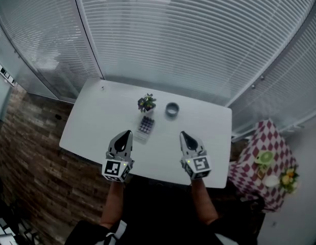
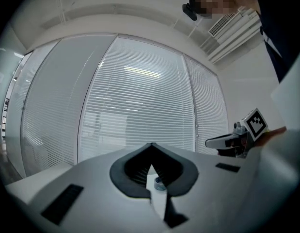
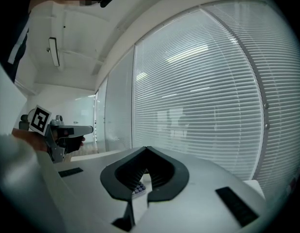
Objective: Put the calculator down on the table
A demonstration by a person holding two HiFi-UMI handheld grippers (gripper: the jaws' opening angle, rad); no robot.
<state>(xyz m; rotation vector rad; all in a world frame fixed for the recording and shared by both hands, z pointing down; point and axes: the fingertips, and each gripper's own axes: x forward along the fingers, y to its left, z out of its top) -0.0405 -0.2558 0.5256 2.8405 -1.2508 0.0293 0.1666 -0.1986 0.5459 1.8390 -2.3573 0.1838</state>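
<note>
Item: small, flat, pale plastic calculator [image 1: 145, 127] with rows of dark keys, lying flat on the white rectangular counter [image 1: 96, 117], just near of a little purple-flowered potted plant [image 1: 146, 103]; a grey ring-shaped object [image 1: 172, 109] sits to the right. Handling, judged: light, rigid, smooth-cased, likely slippery; best taken across its long edges, clear of the keys. Left hand-held gripper [image 1: 128, 133] and right hand-held gripper [image 1: 183, 134] are both clenched on nothing, near side, apart from it. Lettering: none legible; only square markers on the cubes.

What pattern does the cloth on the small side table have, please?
The cloth has red-and-white checks, best seen in the head view.
</note>
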